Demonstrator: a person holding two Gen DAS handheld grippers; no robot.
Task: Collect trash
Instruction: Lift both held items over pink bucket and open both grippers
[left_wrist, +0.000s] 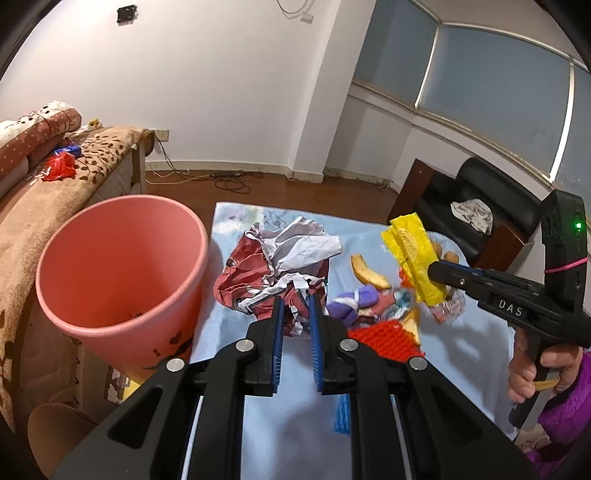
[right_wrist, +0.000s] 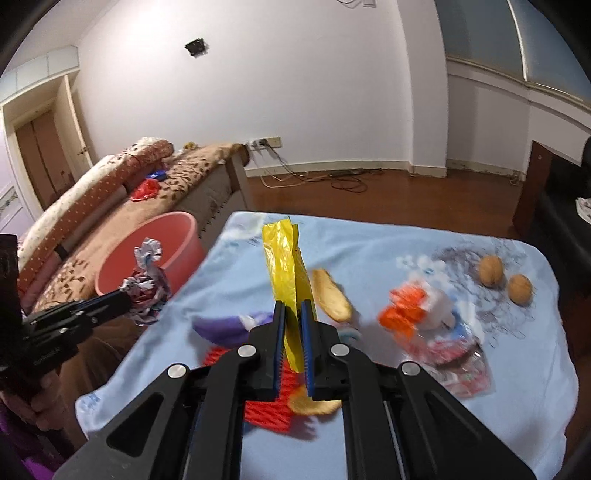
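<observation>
The worktop (right_wrist: 369, 236), under a pale blue cloth, carries most of the trash. The pink bin (left_wrist: 110, 266) stands just beside its left edge. The left gripper (left_wrist: 295, 306) is clamped on a crumpled paper wad (left_wrist: 280, 258), near the bin's rim. The right gripper (right_wrist: 293, 310) pinches a yellow plastic wrapper (right_wrist: 284, 258) above the worktop. Peel pieces (right_wrist: 332, 295) and two walnuts (right_wrist: 504, 280) lie loose. The bulky wad could catch the rim and tip the bin; the thin wrapper may slip free.
</observation>
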